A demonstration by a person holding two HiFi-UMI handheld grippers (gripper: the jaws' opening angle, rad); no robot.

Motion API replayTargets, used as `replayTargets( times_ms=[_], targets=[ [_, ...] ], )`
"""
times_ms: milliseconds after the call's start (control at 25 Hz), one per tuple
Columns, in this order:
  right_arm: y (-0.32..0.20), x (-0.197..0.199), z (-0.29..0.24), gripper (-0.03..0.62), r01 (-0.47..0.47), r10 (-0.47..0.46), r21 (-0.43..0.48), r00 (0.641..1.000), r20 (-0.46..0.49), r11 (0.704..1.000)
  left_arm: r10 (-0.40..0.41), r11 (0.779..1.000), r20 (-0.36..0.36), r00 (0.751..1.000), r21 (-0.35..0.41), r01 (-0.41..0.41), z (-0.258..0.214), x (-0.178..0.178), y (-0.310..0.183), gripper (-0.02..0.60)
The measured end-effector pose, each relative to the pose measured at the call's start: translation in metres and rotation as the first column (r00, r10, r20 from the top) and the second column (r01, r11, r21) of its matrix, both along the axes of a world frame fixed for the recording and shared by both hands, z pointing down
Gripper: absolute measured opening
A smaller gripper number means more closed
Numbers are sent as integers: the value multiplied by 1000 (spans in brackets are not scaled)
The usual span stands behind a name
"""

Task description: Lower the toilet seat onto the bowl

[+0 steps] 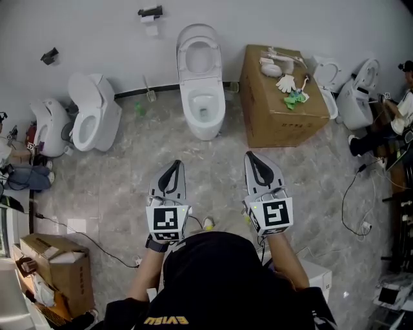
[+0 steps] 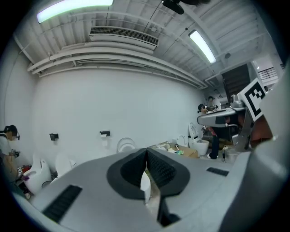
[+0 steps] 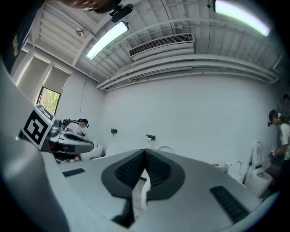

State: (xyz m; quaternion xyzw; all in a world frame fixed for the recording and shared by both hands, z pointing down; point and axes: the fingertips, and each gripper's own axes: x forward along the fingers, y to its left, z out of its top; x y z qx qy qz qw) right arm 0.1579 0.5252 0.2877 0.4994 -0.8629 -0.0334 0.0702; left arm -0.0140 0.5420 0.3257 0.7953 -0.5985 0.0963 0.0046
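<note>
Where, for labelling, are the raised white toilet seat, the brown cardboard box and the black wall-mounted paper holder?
Raised white toilet seat point(image 1: 182, 59): head view, ring's left arc.
Brown cardboard box point(image 1: 258, 97): head view, bare top.
Black wall-mounted paper holder point(image 1: 150, 11): head view, black bar.

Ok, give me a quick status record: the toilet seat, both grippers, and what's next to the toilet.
toilet: white ceramic toilet, against the wall, straight ahead
seat: white oval seat, raised, not on the bowl
left gripper: shut, empty, short of the toilet
right gripper: shut, empty, short of the toilet
beside toilet: brown cardboard box, to its right in the head view
</note>
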Motion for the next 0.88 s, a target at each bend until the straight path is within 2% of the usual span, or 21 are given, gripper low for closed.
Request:
replayTargets(
  times_ms=[240,280,320,360,440,520,560,600,640,880],
  targets=[
    [-4,1,6,-5,2,-2,-30,1000,-2,1000,-5,1000,-32,999,-25,4,5,-3,-4,16],
    [-4,1,8,-3,2,-2,-34,1000,-4,999,-3,1000,-41,999,-27,2,5,-4,-4,30],
    [-4,1,9,0,3,-3,-40,1000,-6,999,0,1000,-47,999,-30,-2,6,-4,-4,89],
    [-4,0,11,43,6,-6,-48,1000,-6,999,5,999,-50,999,-33,-7,8,-4,-5,144],
    [-6,-1,15,107,12,-12,-66,1000,2,998,14,999,-64,998,-49,-17,13,-4,-5,194],
    [-6,-1,20,174,8,-7,-87,1000,16,996,18,997,-94,995,-69,-25,19,-6,-4,276],
    [-7,0,23,232,2,-1,-98,1000,18,995,21,997,-106,994,-75,-29,21,-8,-3,307],
    [-6,-1,25,295,-3,4,-105,1000,14,994,22,996,-114,993,-78,-31,23,-10,-1,319],
    [-6,-1,27,328,-7,8,-109,1000,8,994,23,996,-118,993,-82,-33,24,-12,1,327],
    [-8,0,31,333,-25,24,-113,1000,-15,993,14,993,-108,994,-115,-26,37,-20,2,330]
  ],
)
